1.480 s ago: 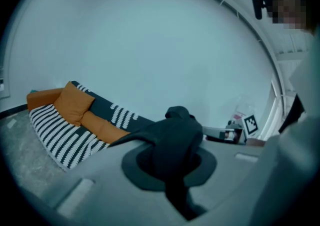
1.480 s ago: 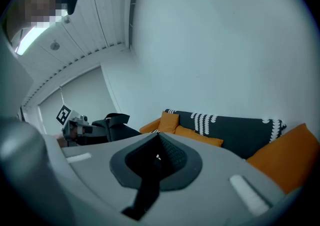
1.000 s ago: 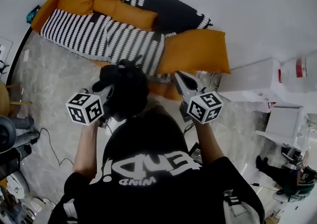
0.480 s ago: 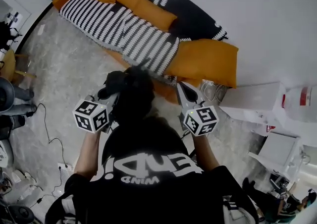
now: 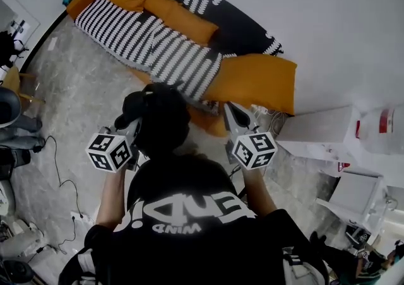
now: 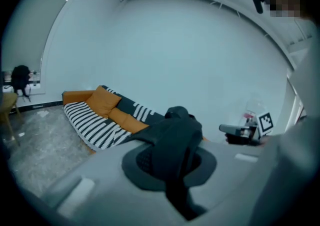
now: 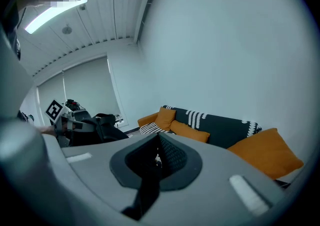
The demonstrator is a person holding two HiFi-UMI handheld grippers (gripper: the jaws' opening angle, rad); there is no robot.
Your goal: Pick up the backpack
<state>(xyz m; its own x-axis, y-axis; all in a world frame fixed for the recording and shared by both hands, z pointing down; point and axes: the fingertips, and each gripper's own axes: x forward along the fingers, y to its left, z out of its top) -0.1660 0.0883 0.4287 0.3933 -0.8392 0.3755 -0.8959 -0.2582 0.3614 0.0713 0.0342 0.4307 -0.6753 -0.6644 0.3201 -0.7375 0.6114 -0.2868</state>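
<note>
Left tool (image 5: 134, 129): your jaws are nearly together, pinched on a fold of black strap. The backpack (image 5: 161, 118) hangs from that grip, clear of the floor (image 5: 82, 94).

- In the left gripper view the backpack (image 6: 175, 140) bunches over the jaws and covers their tips; dark fabric runs down between them.
- From the head view the bag sits just ahead of your chest, on the inner side of the left tool's marker cube (image 5: 109, 151). It shows over the floor just off the front edge of the sofa (image 5: 158, 44), toward the end with the big orange cushion (image 5: 252, 82).

Right tool (image 5: 230, 112): jaws closed to a single point and empty.

- The right gripper view shows the jaws meeting along a dark seam, with no strap or cloth caught in them.
- It is held level with the left tool, just beside the bag on its right, apart from it.
- That same view catches the backpack (image 7: 107, 126) off to the left, up against the other tool.
</note>
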